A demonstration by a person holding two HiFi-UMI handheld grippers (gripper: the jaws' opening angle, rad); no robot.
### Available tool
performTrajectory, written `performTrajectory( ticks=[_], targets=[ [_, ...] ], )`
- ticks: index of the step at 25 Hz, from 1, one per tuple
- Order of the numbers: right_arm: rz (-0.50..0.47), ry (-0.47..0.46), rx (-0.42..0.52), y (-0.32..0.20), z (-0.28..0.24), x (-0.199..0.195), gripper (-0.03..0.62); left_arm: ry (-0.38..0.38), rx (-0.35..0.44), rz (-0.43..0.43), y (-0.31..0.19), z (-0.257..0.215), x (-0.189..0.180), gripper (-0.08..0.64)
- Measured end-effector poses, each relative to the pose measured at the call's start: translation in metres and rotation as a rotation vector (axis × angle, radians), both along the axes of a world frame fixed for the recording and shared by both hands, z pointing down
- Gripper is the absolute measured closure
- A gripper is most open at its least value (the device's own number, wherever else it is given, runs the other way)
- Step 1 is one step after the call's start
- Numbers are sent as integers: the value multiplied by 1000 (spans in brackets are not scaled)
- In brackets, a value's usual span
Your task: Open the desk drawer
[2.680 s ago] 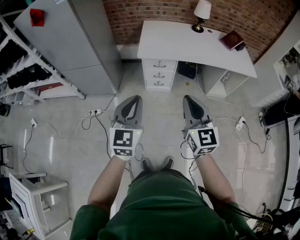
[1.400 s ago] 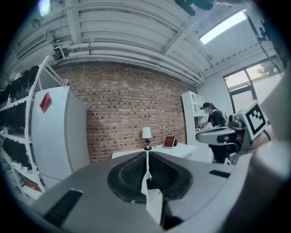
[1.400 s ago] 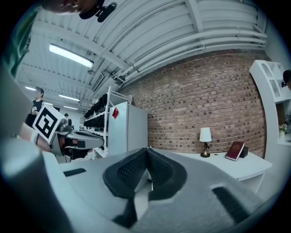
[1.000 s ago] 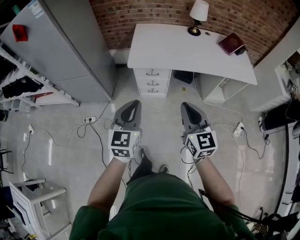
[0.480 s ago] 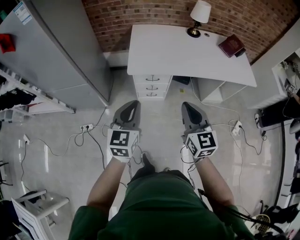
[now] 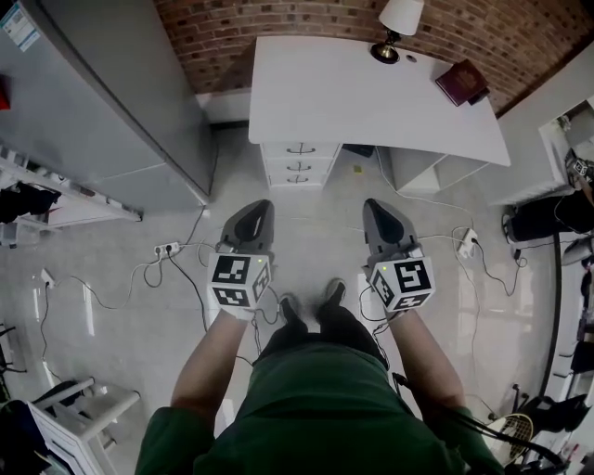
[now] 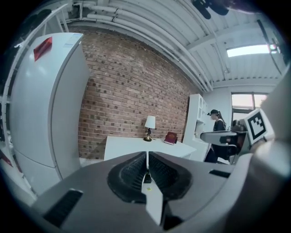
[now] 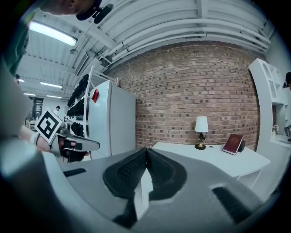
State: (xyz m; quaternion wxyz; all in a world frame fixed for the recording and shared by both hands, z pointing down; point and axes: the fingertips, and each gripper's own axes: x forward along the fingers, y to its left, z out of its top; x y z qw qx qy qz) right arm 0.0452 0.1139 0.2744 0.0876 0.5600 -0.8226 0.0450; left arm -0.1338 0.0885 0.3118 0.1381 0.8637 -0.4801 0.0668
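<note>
A white desk (image 6: 371, 93) stands against the brick wall ahead, with a stack of three closed drawers (image 6: 299, 165) under its left side, each with a small dark handle. My left gripper (image 6: 257, 206) is held over the floor, well short of the drawers, shut with nothing in it. Level with it on the right, my right gripper (image 6: 375, 204) is shut and empty too. In the left gripper view the gripper (image 7: 147, 154) points at the desk (image 7: 136, 146). The right gripper (image 8: 146, 150) points the same way, with the desk (image 8: 227, 161) ahead.
A tall grey fridge (image 6: 102, 93) stands left of the desk. A lamp (image 6: 397, 23) and a red book (image 6: 461, 82) sit on the desktop. Cables and power strips (image 6: 167, 249) lie on the floor to both sides. A white stool (image 6: 74, 417) is at the lower left.
I have walked closer to the desk, with both grippers carried forward and still shut. My feet have shifted beneath me. The drawers stay closed.
</note>
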Motion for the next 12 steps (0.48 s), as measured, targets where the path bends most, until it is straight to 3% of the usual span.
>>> performTrajectory(
  ticks=[4, 12],
  targets=[
    [-7, -17, -12, -19, 10, 8, 592, -11, -43, -9, -13, 17, 3, 549],
    [-65, -47, -13, -84, 16, 36, 592, -60, -42, -101, -69, 19, 17, 550]
  ],
)
